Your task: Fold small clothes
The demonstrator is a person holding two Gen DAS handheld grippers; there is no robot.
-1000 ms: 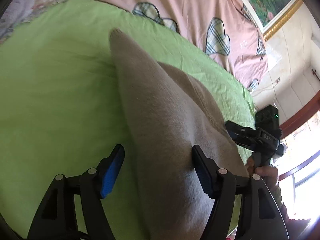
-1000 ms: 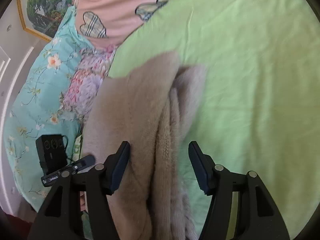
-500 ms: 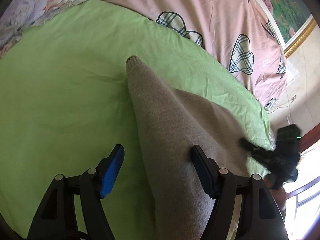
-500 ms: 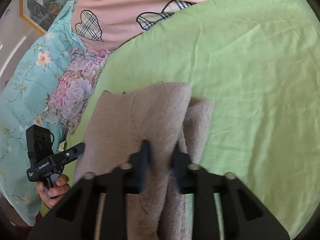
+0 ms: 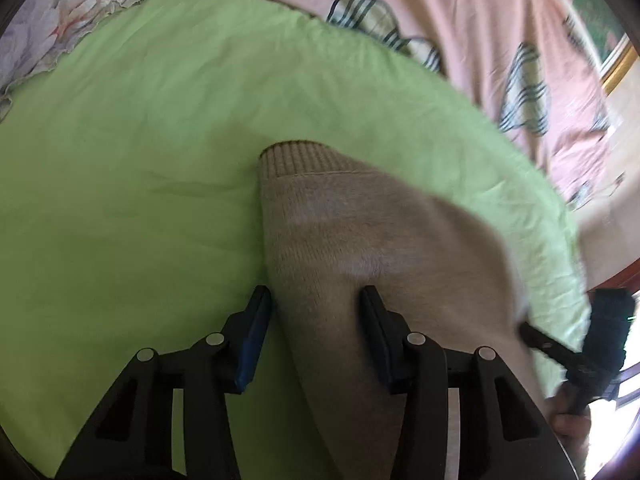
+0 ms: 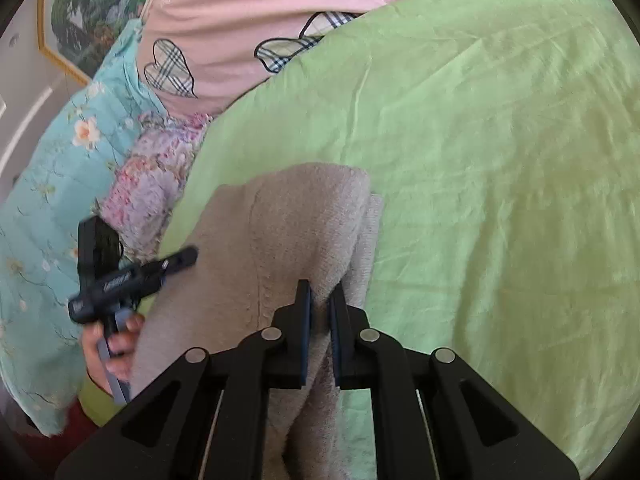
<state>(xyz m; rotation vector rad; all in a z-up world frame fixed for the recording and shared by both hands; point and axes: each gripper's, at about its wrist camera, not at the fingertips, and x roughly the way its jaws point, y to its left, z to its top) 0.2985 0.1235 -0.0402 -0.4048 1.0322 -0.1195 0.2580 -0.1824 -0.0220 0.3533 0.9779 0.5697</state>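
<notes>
A beige knitted garment (image 5: 360, 232) lies on the green sheet (image 5: 120, 200); its ribbed cuff points away from me. My left gripper (image 5: 316, 304) is part-closed around a fold of it, with fabric filling the gap between the fingers. In the right wrist view the same garment (image 6: 288, 220) lies folded, and my right gripper (image 6: 320, 300) is shut on its edge. The left gripper also shows in the right wrist view (image 6: 120, 276), and the right one in the left wrist view (image 5: 592, 344).
A pink quilt with plaid hearts (image 6: 240, 20) lies beyond the sheet. Floral bedding (image 6: 60, 160) is at the left in the right wrist view. A framed picture (image 6: 80, 20) hangs on the wall. A window (image 5: 624, 392) is at the right.
My right gripper went from wide open to shut on the garment's edge. My left fingers have narrowed around the fabric, and the cuff has come nearer to the left camera.
</notes>
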